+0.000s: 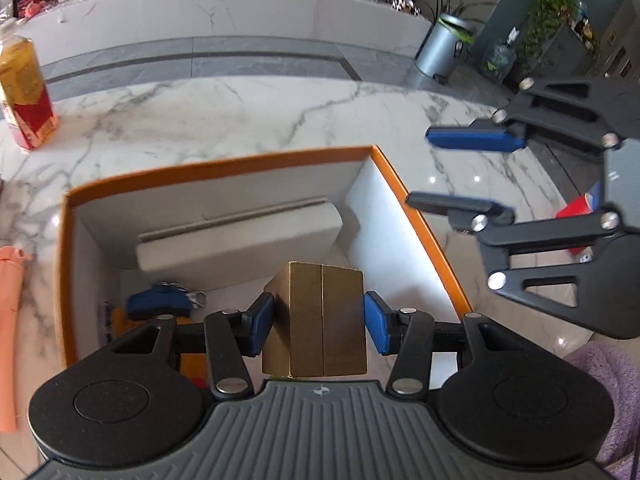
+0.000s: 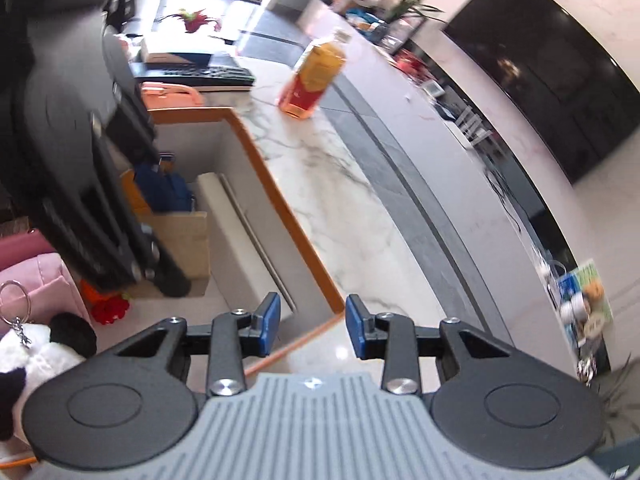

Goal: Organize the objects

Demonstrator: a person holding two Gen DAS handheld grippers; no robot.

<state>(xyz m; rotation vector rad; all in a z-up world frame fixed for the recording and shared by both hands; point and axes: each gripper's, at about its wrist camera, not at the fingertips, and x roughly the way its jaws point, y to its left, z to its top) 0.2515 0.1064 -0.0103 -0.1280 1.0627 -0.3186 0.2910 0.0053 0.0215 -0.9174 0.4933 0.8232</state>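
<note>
Left tongs: both blue pads press the side faces of a small brown cardboard box, which is pinched between them and held above the inside of a larger open box with an orange rim. The cardboard box stands roughly upright in the grip, a seam running down its front face.

Inside the orange-rimmed box, beyond the tips of the left tongs, a long white block lies along the far wall. To the left of the tips, low in the box, lies a dark blue item with a metal clip; its kind cannot be told through the blur.

Right tongs: the pads stand apart with nothing between them, spread over the near corner of the orange rim. In the left wrist view the right tongs appear at the right, past the orange box's right wall and above the marble table, clear of the box.

Far left of the left tongs, an orange-and-red drink bottle stands on the table; a pink item lies at the left edge. Left of the right tongs, off the box: a black-and-white plush toy with a key ring and a pink bag.
</note>
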